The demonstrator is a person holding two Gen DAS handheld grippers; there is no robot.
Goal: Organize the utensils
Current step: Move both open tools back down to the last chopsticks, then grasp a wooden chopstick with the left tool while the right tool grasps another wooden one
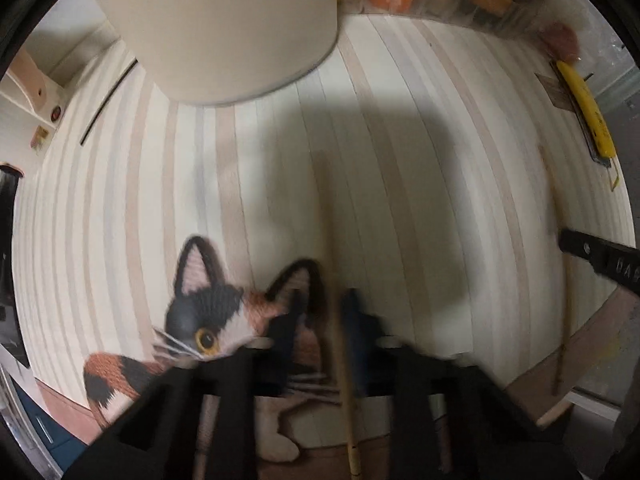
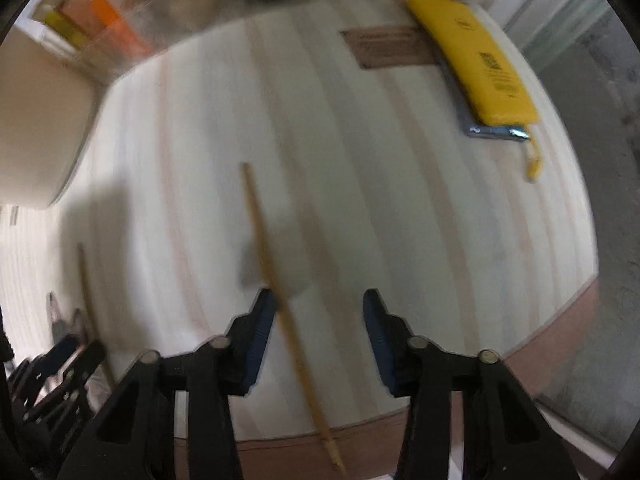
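In the left wrist view my left gripper (image 1: 326, 300) is shut on a thin wooden chopstick (image 1: 340, 320) that runs up between its fingers above a striped pale table (image 1: 400, 160). A beige cylindrical holder (image 1: 224, 28) stands at the far left. In the right wrist view my right gripper (image 2: 318, 304) is open over a second chopstick (image 2: 276, 280) lying on the table, close to its left finger. The left gripper (image 2: 68, 344) with its chopstick (image 2: 86, 292) shows at the lower left there, and the holder (image 2: 36, 132) at the left edge.
A calico cat figure (image 1: 200, 320) lies on the table just under my left gripper. A yellow flat case (image 2: 476, 60) on a grey pad and a brown card (image 2: 388, 46) lie at the far right. Orange packets in a clear bin (image 2: 112, 24) stand at the back.
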